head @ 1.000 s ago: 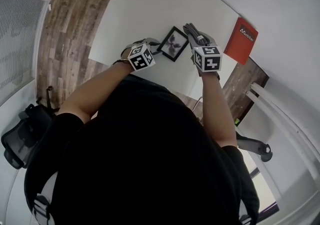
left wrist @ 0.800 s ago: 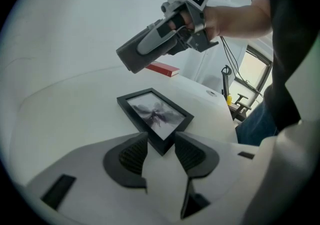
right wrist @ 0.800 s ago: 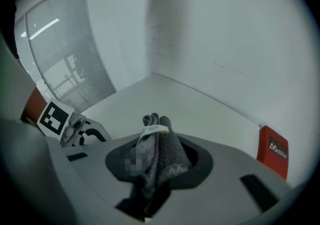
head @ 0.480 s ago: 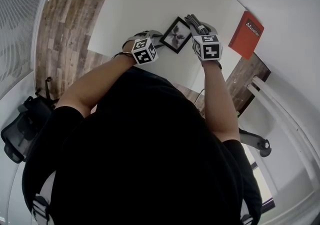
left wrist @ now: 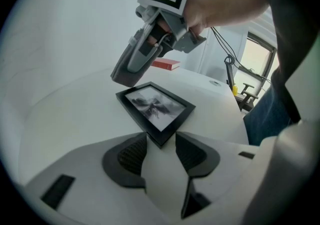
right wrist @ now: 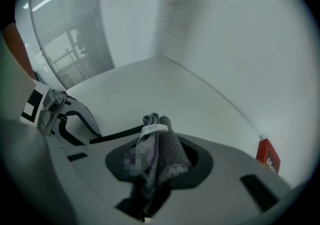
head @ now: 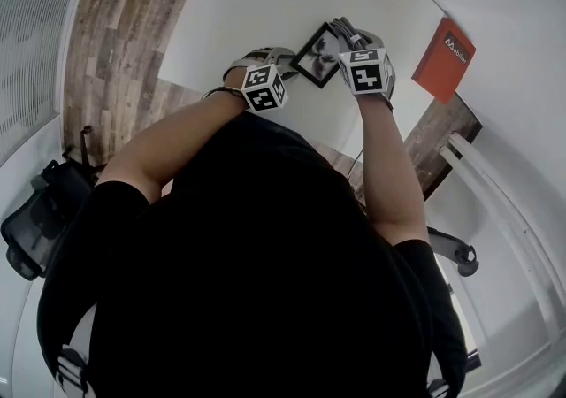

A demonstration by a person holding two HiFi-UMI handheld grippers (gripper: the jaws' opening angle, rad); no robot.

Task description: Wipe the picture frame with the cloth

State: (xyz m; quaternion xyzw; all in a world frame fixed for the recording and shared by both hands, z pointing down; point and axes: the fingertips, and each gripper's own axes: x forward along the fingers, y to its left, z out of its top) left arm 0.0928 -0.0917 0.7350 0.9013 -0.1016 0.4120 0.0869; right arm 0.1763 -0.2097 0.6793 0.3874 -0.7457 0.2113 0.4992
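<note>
The person wears a black short-sleeved top (head: pixel 265 281) and blue trousers (left wrist: pixel 265 119), while the left gripper (left wrist: pixel 161 145) and right gripper (right wrist: pixel 157 144) are pale grey shells with dark ribbed pads (left wrist: pixel 132 154), bearing white black-marked cubes, the left cube (head: pixel 263 88) at eleven o'clock above the top, the right cube (head: pixel 366 71) at one o'clock.

Place: it looks like an office room.
Counter (head: pixel 248 16): wide, white and plain.
Floor (head: pixel 124 42): planks with a wood pattern.
Chair (head: pixel 37 226): black, office type, standing on the floor at the left.
Blinds (head: pixel 26 60): pale, along the left wall.
Book (head: pixel 454 58): red, lying on the counter.
</note>
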